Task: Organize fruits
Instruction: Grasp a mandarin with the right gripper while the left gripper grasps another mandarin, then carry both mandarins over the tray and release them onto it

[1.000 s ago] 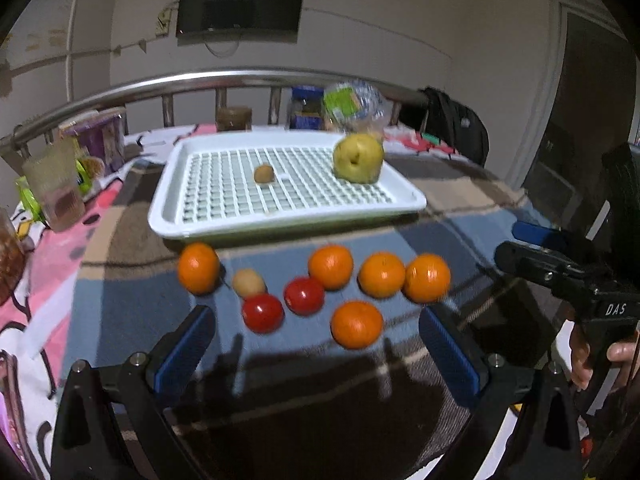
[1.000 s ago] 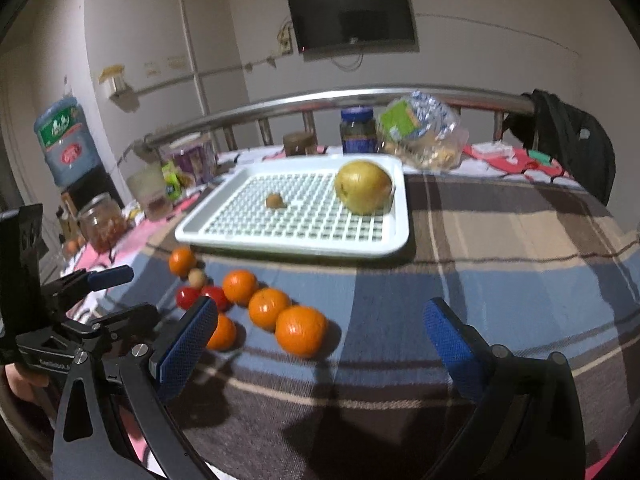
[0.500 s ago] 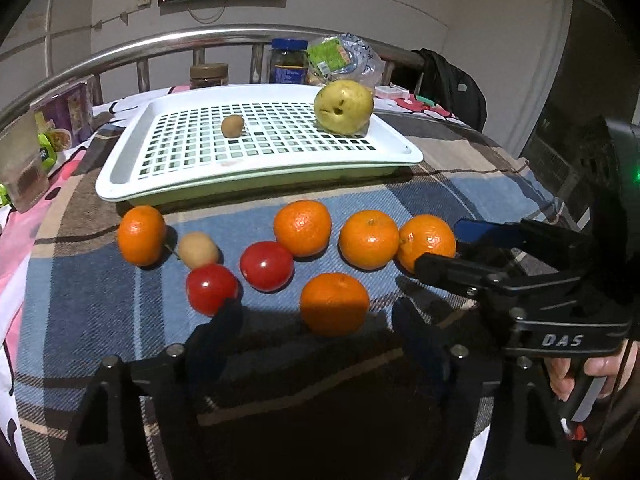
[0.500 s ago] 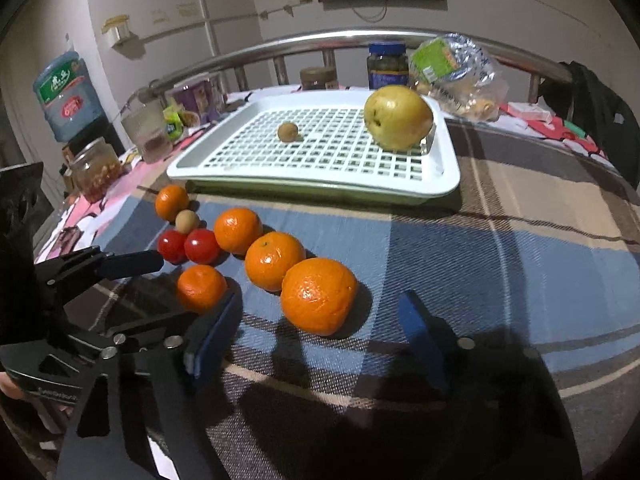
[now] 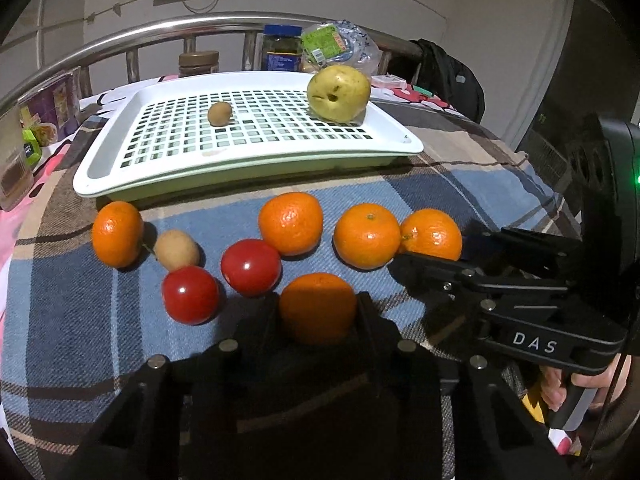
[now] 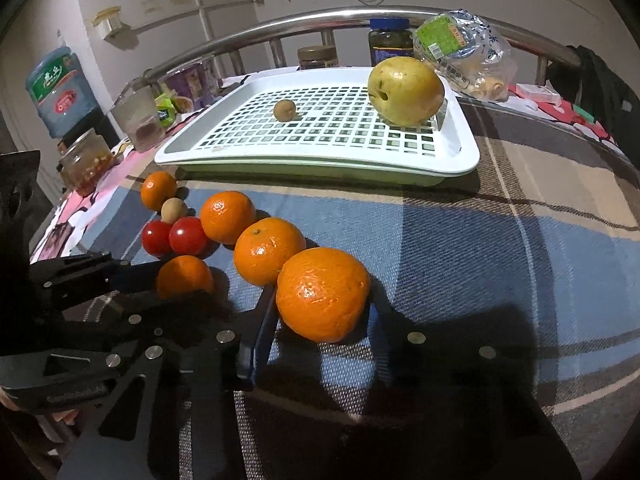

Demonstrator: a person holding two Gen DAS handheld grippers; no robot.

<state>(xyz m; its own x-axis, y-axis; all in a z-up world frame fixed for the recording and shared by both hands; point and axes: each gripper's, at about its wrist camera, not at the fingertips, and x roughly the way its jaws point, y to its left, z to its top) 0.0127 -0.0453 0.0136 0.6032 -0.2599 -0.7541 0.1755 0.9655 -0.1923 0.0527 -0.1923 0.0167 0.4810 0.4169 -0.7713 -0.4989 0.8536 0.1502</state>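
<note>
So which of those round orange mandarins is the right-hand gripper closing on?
The round orange mandarin at the row's right end; it alone sits between the right gripper fingers.

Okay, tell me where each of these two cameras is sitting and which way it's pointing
Left wrist: sits on the left gripper, angled down at an orange between its closing jaws; the right gripper and a hand show at right.
Right wrist: sits on the right gripper, angled down at the end orange between its closing jaws; the left gripper shows at left.
Both share the white tray, pear and fruit row.
</note>
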